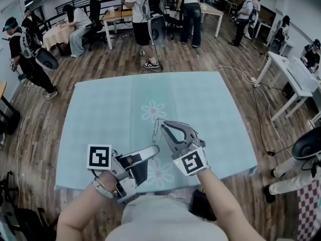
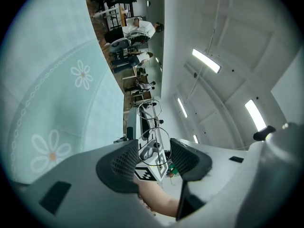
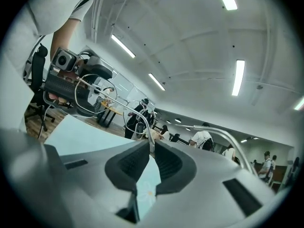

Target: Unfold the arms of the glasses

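Note:
Thin wire-framed glasses (image 1: 156, 129) hang above the pale teal tablecloth (image 1: 210, 114), between my two grippers. My left gripper (image 1: 156, 148) comes in from the lower left. In the left gripper view its pads (image 2: 124, 161) sit against either side of one round lens (image 2: 153, 144), so this gripper (image 2: 153, 158) is shut on the frame. My right gripper (image 1: 163, 127) reaches in from the right. In the right gripper view its jaws (image 3: 152, 153) are nearly closed on one thin arm (image 3: 114, 103) of the glasses. The other arm (image 3: 228, 137) curves off to the right.
The cloth carries faint flower prints (image 1: 153, 110). Several people stand or sit around desks (image 1: 118, 15) at the back. A white desk (image 1: 291, 77) and a floor cable (image 1: 261, 104) lie to the right of the table.

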The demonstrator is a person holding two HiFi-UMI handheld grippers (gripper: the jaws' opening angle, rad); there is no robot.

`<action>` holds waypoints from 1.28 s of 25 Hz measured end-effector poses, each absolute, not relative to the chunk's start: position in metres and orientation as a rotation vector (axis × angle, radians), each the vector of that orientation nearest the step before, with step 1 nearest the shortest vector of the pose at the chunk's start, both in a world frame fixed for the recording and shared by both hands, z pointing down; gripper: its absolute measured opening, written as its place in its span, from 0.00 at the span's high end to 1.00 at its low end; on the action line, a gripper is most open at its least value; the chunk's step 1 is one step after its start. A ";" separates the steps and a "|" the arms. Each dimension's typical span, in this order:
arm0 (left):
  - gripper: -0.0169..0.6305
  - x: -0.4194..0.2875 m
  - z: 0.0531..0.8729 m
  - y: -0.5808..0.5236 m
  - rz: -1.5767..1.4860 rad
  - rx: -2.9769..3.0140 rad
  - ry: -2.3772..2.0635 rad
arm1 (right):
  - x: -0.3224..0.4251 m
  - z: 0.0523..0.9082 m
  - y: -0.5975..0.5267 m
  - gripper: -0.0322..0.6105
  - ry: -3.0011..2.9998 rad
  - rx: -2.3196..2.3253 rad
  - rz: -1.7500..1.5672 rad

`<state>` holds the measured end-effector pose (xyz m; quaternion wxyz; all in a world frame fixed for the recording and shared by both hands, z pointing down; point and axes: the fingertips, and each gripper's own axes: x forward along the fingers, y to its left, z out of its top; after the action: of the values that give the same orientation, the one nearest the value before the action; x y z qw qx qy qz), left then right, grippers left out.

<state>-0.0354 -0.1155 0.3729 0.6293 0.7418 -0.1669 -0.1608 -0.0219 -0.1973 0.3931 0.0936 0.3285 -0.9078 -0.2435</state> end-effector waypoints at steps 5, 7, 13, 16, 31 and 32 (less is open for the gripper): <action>0.64 -0.037 0.375 -0.118 -0.380 1.698 -0.393 | -0.017 0.396 -0.197 0.90 -2.700 0.991 -0.697; 0.64 -0.038 0.375 -0.118 -0.390 1.693 -0.397 | -0.014 0.394 -0.196 0.90 -2.736 1.006 -0.653; 0.64 -0.037 0.372 -0.120 -0.406 1.702 -0.393 | -0.009 0.389 -0.196 0.90 -2.838 1.065 -0.522; 0.64 -0.039 0.370 -0.121 -0.420 1.693 -0.402 | -0.007 0.388 -0.197 0.90 -2.871 1.087 -0.471; 0.64 -0.052 0.373 -0.130 -0.439 1.697 -0.456 | 0.013 0.388 -0.190 0.88 -2.906 1.133 -0.334; 0.64 -0.052 0.373 -0.131 -0.443 1.696 -0.458 | 0.015 0.390 -0.190 0.88 -2.915 1.132 -0.322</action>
<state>-0.0518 -0.1309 0.3731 0.6169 0.7368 -0.1988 -0.1923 0.0148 -0.1895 0.3897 -0.0008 0.3600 -0.9273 -0.1023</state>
